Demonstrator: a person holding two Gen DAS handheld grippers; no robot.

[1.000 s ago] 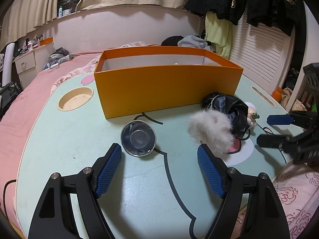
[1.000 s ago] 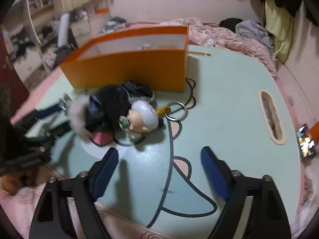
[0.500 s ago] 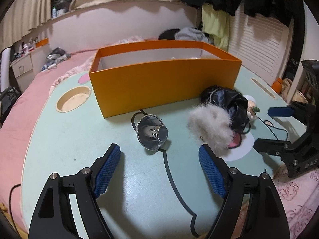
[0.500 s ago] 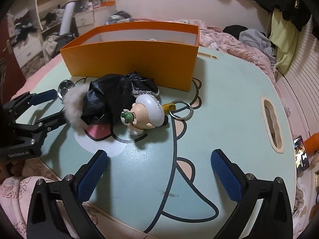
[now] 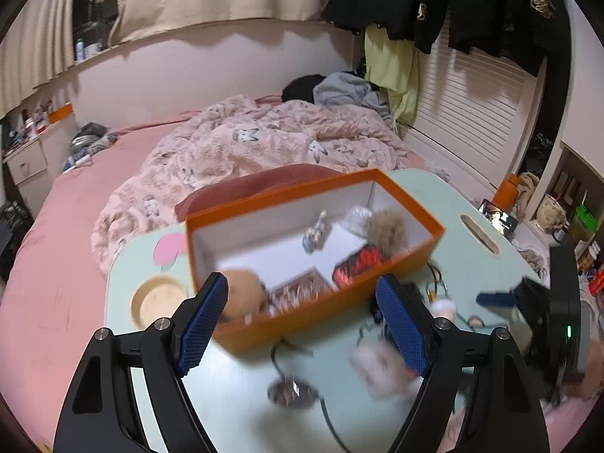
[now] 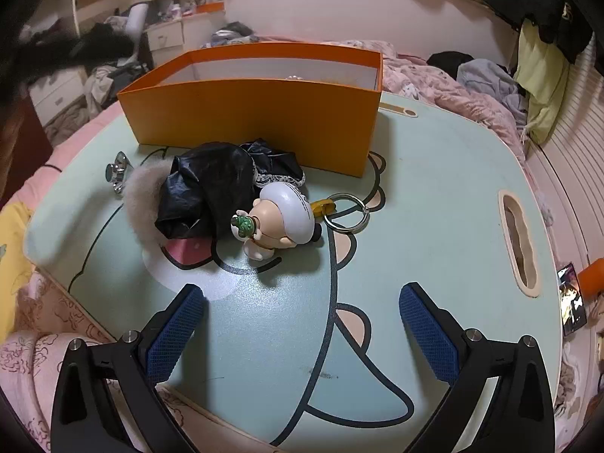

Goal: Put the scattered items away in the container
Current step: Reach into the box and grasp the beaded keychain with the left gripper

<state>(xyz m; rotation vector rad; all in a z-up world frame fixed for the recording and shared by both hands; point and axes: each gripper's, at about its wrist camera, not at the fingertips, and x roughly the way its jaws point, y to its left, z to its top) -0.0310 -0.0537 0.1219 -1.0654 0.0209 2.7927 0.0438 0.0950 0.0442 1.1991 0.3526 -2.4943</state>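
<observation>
One open orange cardboard box (image 6: 264, 120), white inside, stands on the pale green cartoon-printed lap table (image 6: 434, 207). Contents seen from the left wrist view, blurred: one tan fur pom-pom (image 5: 387, 228), one red-and-black item (image 5: 356, 266), one brown rounded plush (image 5: 241, 288), one small pale figure (image 5: 317, 234), one clear crumpled wrapper (image 5: 355, 215), one brown patterned flat piece (image 5: 298, 288).

Loose on the table in front of the box:
- one shiny metal cup (image 6: 117, 173), on its side;
- one grey-white fur pom-pom (image 6: 143, 200), touching the black glossy crumpled fabric with lace trim (image 6: 211, 192), one piece;
- one white-capped doll figure with green pacifier (image 6: 279, 219), beside the fabric; small writing on the cap, unreadable;
- one metal key ring with yellow tag (image 6: 345, 211), touching the doll.

Left gripper (image 5: 302, 317): jaws fairly wide, nothing between the pads. Right gripper (image 6: 302, 324): jaws at their widest, empty, above bare table.
</observation>
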